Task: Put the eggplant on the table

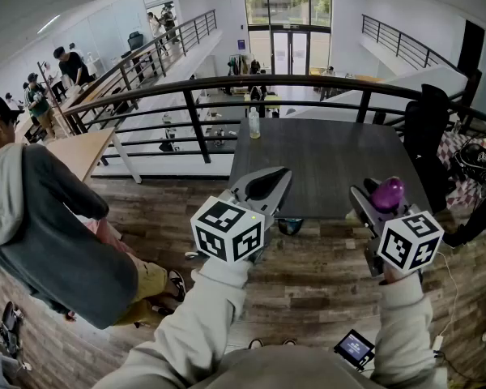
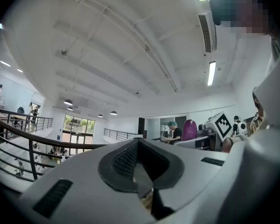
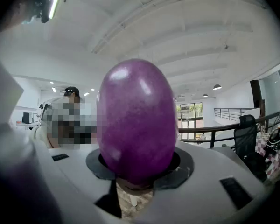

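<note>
— Eggplant (image 3: pixel 135 120): where is it right now?
— Between the fingers of the right gripper (image 1: pixel 385 201); it is purple and egg-shaped, with its rounded end pointing away from the hand; both pads press on its sides, so the fingers stand partly apart with a firm hold on it; it is up in the air and rests on nothing.
— And in relation to the worktop (image 1: pixel 324 156)?
— In the head view it shows against the near right part of the dark grey worktop; whether it is over the top or just short of the near edge, I cannot tell; it is not lying on it.
— Left gripper (image 1: pixel 267 186)?
— Its fingers are closed tip to tip with nothing between them; it points toward the worktop's near edge, to the left of the right gripper and apart from it; the left gripper view catches the eggplant off to its right.
— Anything on the worktop?
— A small bottle (image 1: pixel 254 124) stands upright near the far left corner, close to the black railing (image 1: pixel 196 86) behind it.
— And round about?
— A wooden plank floor (image 1: pixel 308 290) lies below both grippers; a person in a grey hooded top (image 1: pixel 40 225) stands at the left; a small lit screen (image 1: pixel 355 348) lies on the floor at the lower right; a black chair (image 1: pixel 425 124) stands by the worktop's far right side.
</note>
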{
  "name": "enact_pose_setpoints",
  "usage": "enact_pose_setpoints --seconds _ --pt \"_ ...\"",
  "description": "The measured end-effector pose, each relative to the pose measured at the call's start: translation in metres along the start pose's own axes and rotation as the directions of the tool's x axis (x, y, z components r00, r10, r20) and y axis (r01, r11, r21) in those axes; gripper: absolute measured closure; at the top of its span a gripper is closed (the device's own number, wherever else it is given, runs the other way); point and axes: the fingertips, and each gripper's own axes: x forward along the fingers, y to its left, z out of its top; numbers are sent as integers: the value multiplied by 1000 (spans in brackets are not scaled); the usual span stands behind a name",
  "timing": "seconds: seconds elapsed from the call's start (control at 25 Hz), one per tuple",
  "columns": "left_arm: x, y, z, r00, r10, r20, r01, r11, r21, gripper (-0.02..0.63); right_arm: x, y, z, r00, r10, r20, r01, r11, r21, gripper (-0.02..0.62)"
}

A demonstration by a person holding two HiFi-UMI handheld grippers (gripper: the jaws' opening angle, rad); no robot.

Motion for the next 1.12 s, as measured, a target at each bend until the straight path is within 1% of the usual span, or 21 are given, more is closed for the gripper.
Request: enact_pose_setpoints --seconds 0.16,0.4,0.68,0.88,1.12 --pt "4 0 10 1000 -1 -3 1 1000 -1 601 2 -2 9 1000 4 -4 -4 1000 7 422" --pt "1 0 8 1000 -10 -9 10 1000 -6 601 4 5 10 1000 -5 -7 5 1000 7 422" --pt "-6 -5 3 1000 -17 -15 17 1000 -14 601 -4 13 7 1000 8 -2 -8 1000 26 422" --pt "0 -12 1 1000 -16 -19 16 1000 -15 601 -7 9 9 1000 21 1 -21 999 32 422" --pt "7 -20 -4 1000 -6 -21 6 1000 -6 601 -12 -1 1 999 33 9 -33 999 42 422"
